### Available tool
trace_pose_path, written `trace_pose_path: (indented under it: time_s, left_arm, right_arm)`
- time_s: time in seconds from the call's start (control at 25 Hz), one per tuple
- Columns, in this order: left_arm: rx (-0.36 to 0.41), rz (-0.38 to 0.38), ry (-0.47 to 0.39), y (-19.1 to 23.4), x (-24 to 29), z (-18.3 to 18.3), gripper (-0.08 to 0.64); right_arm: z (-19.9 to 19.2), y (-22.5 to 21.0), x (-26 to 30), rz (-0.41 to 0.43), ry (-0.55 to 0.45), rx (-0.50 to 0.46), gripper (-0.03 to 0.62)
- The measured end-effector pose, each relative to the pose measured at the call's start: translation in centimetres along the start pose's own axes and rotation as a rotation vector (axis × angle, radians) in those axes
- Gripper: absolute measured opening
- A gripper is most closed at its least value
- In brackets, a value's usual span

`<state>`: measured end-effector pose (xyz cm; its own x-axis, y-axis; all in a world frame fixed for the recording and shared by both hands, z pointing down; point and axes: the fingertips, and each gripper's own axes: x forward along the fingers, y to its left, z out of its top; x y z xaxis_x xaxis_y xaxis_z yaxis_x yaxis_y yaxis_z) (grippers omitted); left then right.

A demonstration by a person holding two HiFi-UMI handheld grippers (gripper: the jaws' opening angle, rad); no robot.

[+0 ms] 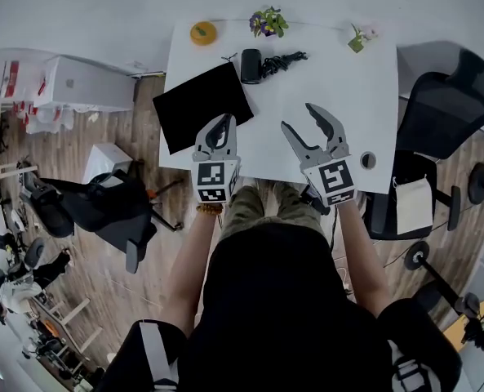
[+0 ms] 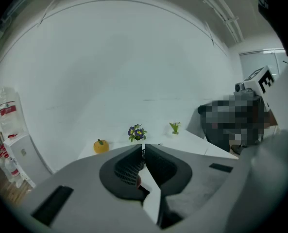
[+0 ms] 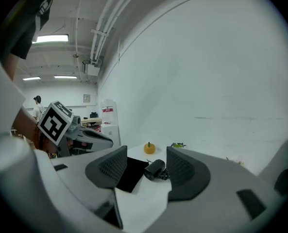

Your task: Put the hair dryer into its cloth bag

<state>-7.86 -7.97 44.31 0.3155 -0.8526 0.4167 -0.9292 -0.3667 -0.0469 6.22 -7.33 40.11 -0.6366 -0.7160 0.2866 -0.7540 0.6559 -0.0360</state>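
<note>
While a person stands at the near edge of a white table (image 1: 364, 96), seen from above, each hand holds a two-jaw gripper out over the tabletop. The left gripper (image 1: 223, 125) has its jaws closed together with nothing between them; its own view shows the two ridged pads meeting at the tips (image 2: 144, 147). The right gripper (image 1: 300, 118) has its jaws standing wide apart and empty; in the right gripper view the gap between them (image 3: 147, 154) frames the far part of the table.

The hair dryer (image 1: 250, 65) is black and lies on the far half of the table, well apart from both grippers, with its dark cord (image 1: 284, 60) bunched just to its right. Just beside it on the left lies the cloth bag (image 1: 202, 104), a flat black rectangle turned at an angle, its left corner reaching the table's left edge. The right gripper view shows the hair dryer (image 3: 154, 169) and the bag (image 3: 133, 173) side by side between the open jaws, further off.

Along the far edge sit a small orange fruit (image 1: 203, 32), a pot of purple flowers (image 1: 268, 23) and a small green plant (image 1: 358, 39). A black office chair (image 1: 450, 104) stands to the right of the table.
</note>
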Motion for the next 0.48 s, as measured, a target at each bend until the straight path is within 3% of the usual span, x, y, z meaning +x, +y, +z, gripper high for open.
trace_pose_path:
  time_s: [0.16, 0.48]
  left_arm:
    - [-0.005, 0.01, 0.055, 0.2, 0.8, -1.2, 0.025]
    - [0.026, -0.033, 0.141, 0.1, 2.8, -3.9, 0.025]
  right_arm:
    - [-0.3, -0.9, 0.0, 0.017, -0.002, 0.007, 0.25]
    - [-2.2, -5.1, -0.2, -0.035, 0.02, 0.007, 0.25]
